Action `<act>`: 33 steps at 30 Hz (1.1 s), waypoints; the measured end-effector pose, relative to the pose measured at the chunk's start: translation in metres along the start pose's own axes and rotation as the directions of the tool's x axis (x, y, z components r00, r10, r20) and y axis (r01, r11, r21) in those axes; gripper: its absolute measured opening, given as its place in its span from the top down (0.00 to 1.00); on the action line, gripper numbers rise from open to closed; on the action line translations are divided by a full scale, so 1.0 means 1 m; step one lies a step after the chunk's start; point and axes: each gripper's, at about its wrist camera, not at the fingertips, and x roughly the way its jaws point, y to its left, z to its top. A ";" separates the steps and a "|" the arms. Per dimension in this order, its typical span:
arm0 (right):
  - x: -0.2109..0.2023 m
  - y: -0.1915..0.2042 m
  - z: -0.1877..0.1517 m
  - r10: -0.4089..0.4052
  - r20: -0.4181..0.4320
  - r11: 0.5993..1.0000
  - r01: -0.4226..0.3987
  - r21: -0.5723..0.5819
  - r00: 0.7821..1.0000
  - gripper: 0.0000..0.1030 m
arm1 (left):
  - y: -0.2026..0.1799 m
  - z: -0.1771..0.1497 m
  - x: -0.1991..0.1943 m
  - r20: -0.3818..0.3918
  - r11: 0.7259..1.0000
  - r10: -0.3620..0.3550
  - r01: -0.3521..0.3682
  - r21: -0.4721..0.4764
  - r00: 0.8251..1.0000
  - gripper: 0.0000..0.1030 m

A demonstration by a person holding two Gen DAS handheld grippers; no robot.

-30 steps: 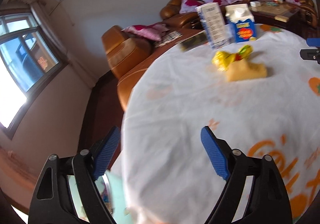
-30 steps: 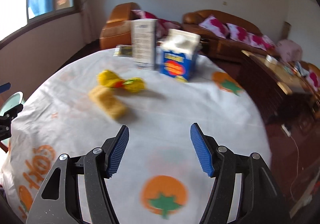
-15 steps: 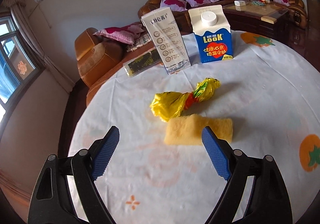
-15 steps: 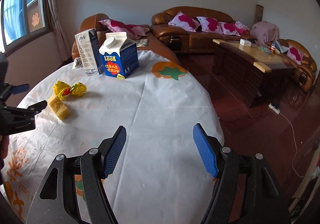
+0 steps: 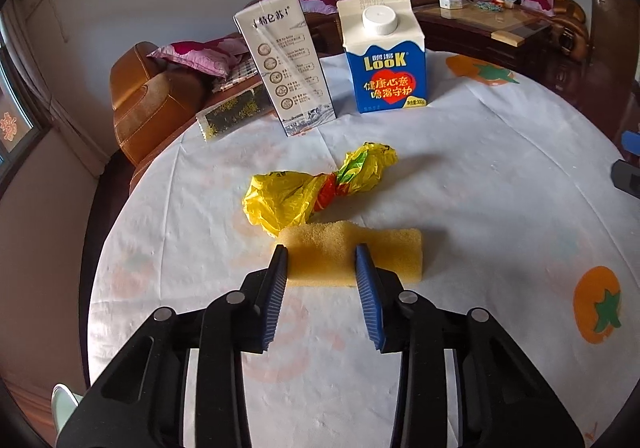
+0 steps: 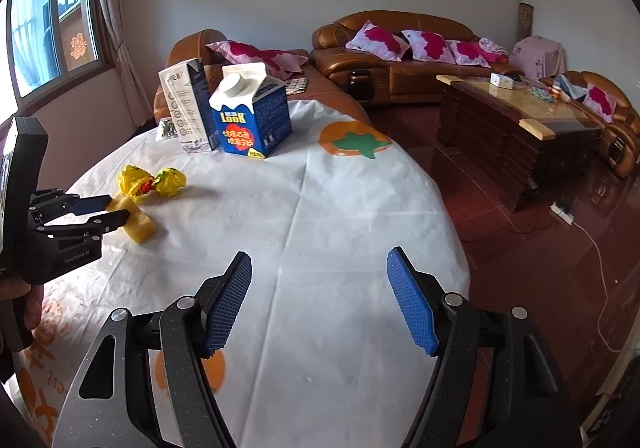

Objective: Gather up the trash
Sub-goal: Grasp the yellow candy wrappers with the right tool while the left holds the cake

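the left gripper [image 5: 322,262] has its jaws closing around the near end of the yellow sponge [image 5: 352,254], one blue pad on either side; whether the pads press it yet cannot be told. the sponge lies flat on the white tablecloth [image 5: 480,208]. touching it at 11 o'clock is a crumpled yellow plastic bag [image 5: 288,200]. further off at 12 o'clock stand a tall white carton [image 5: 284,64] and a blue look milk carton [image 5: 384,56]. the right gripper [image 6: 320,300] hangs released over the cloth, nothing between its pads.
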 end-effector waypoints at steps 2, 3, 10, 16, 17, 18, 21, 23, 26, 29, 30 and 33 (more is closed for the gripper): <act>0.000 0.006 0.005 0.007 0.005 1.000 -0.007 -0.005 1.000 0.32 | 0.005 -0.001 -0.010 0.018 1.000 0.002 -0.002 -0.005 1.000 0.66; 0.000 0.009 0.008 0.012 0.006 1.000 -0.012 -0.007 1.000 0.32 | 0.010 -0.002 -0.017 0.033 1.000 0.011 -0.010 -0.009 0.999 0.66; 0.020 0.050 0.044 0.067 0.004 0.997 -0.067 -0.034 0.998 0.32 | 0.062 -0.025 -0.051 0.079 0.989 0.133 -0.127 -0.081 0.988 0.66; 0.062 0.101 0.073 0.104 -0.033 0.994 -0.105 -0.029 0.994 0.32 | 0.109 -0.055 -0.048 0.027 0.967 0.192 -0.184 -0.174 0.981 0.66; 0.068 0.107 0.075 0.099 -0.039 0.994 -0.101 -0.035 0.994 0.32 | 0.115 -0.059 -0.048 0.021 0.965 0.196 -0.189 -0.184 0.980 0.66; 0.076 0.115 0.077 0.089 -0.047 0.995 -0.091 -0.043 0.995 0.33 | 0.120 -0.063 -0.048 0.017 0.962 0.200 -0.194 -0.191 0.980 0.66; 0.098 0.127 0.080 0.082 -0.076 0.996 -0.085 -0.034 0.994 0.33 | 0.132 -0.073 -0.049 0.013 0.956 0.220 -0.213 -0.202 0.975 0.66; 0.112 0.132 0.078 0.083 -0.105 0.996 -0.086 -0.025 0.991 0.33 | 0.140 -0.078 -0.051 0.008 0.953 0.226 -0.219 -0.210 0.974 0.66; 0.132 0.137 0.071 0.108 -0.175 0.994 -0.113 -0.016 0.979 0.43 | 0.150 -0.083 -0.055 0.009 0.948 0.234 -0.226 -0.222 0.972 0.66; 0.131 0.140 0.069 0.169 -0.183 0.985 -0.174 -0.010 0.969 0.66 | 0.156 -0.088 -0.061 0.012 0.945 0.242 -0.233 -0.228 0.970 0.66; 0.128 0.143 0.069 0.167 -0.185 0.985 -0.174 -0.019 0.968 0.67 | 0.157 -0.089 -0.062 0.013 0.945 0.243 -0.234 -0.228 0.970 0.66; 0.119 0.148 0.066 0.179 -0.175 0.981 -0.189 -0.048 0.968 0.75 | 0.161 -0.093 -0.072 0.023 0.943 0.251 -0.239 -0.232 0.968 0.66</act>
